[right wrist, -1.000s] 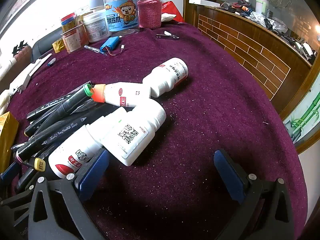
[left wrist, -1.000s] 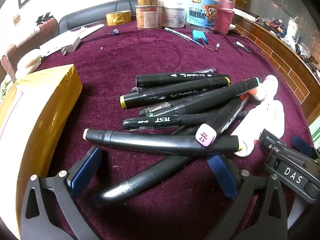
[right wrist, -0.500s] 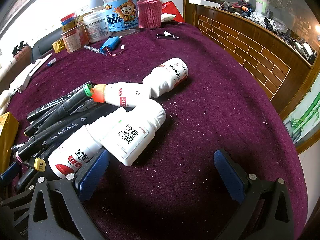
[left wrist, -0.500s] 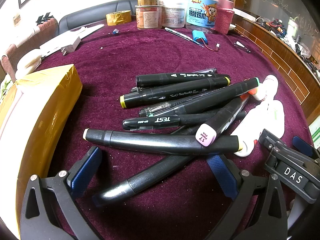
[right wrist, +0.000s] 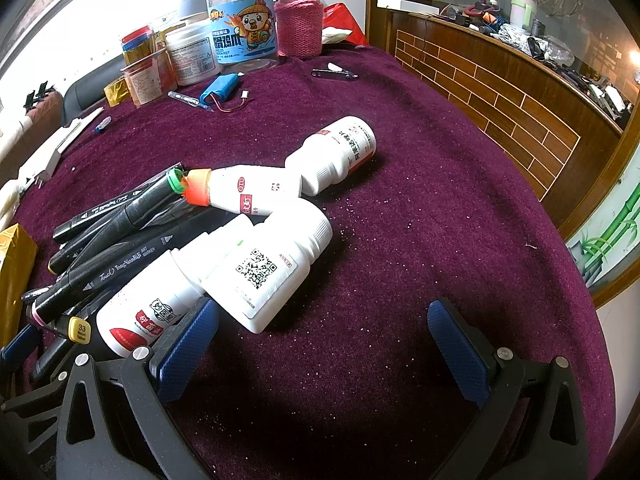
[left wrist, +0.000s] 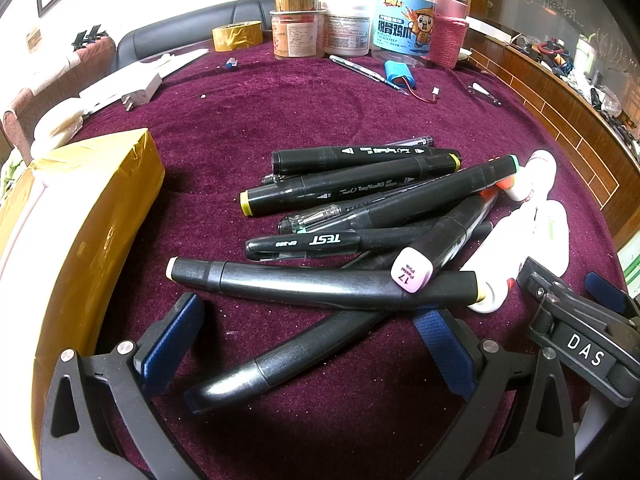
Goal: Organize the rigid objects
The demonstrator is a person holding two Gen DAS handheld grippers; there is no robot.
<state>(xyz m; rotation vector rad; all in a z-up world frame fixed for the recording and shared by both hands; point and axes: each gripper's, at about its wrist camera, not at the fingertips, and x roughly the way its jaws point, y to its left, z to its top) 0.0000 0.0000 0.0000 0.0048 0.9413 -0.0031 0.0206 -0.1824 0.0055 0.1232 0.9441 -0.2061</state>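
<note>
Several black markers (left wrist: 360, 216) lie in a loose heap on the purple cloth, and the same pile of markers (right wrist: 120, 236) shows at the left of the right wrist view. Several white bottles (right wrist: 276, 264) lie on their sides beside them, one with an orange cap (right wrist: 198, 186). My left gripper (left wrist: 312, 344) stands open low over the cloth, with the near end of a long marker (left wrist: 280, 360) between its fingers, untouched. My right gripper (right wrist: 320, 344) is open too, its left pad (right wrist: 184, 344) close to a bottle with a red label (right wrist: 148, 304).
A yellow taped box (left wrist: 80, 232) lies at the left. Jars and tubs (left wrist: 348, 24), a tape roll (left wrist: 237, 35), a blue battery pack (right wrist: 222, 88) and a pen stand at the far edge. A wooden counter (right wrist: 500, 92) rises on the right. Bare cloth (right wrist: 440, 220) lies right of the bottles.
</note>
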